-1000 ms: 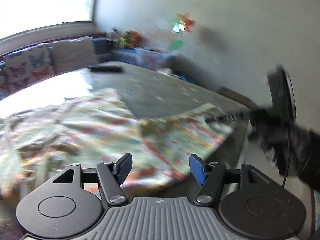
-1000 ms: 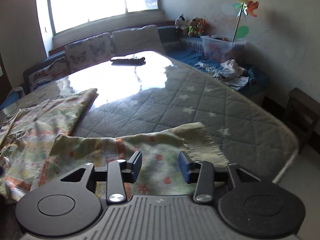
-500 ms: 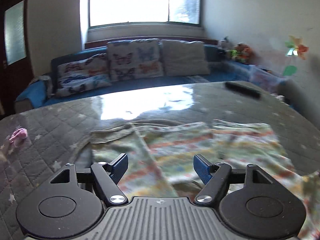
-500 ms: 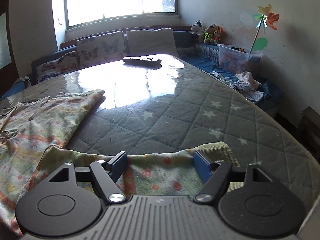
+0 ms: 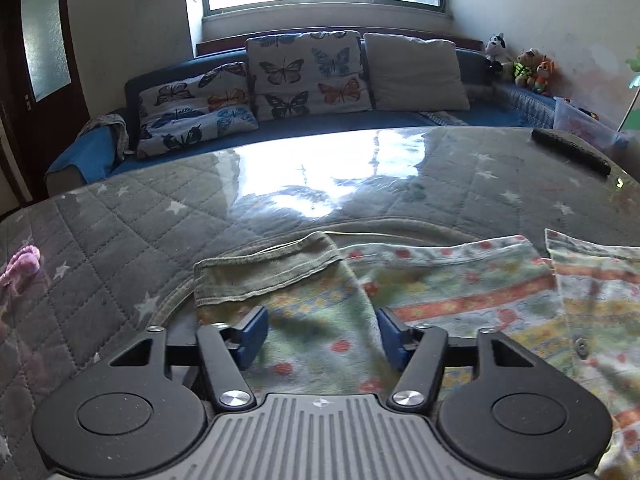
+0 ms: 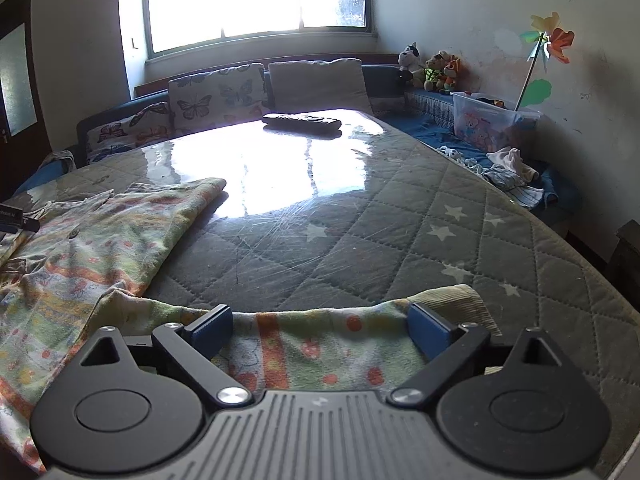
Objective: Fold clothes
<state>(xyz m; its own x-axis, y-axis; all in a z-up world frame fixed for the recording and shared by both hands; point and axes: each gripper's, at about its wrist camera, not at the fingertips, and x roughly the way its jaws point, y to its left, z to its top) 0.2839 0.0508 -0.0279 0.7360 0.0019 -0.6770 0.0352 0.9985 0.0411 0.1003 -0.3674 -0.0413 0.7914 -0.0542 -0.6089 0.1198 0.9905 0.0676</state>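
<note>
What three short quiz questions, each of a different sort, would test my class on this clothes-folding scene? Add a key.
1. True or false: the right gripper is clamped shut on the sleeve.
2. The sleeve cuff ahead of the left gripper is: A plain green, B blue, C pink.
3. Fill in: the dark remote control lies on the ____ side of the table.

Key: 1 false, its jaws stand open, having just been opening; 2 A; 3 far.

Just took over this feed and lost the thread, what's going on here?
A person with two handheld grippers is folding a patterned shirt on a quilted table. The left gripper hovers open over one sleeve, its jaws just narrowing. The right gripper has just opened over the other sleeve. Neither grips cloth.
</note>
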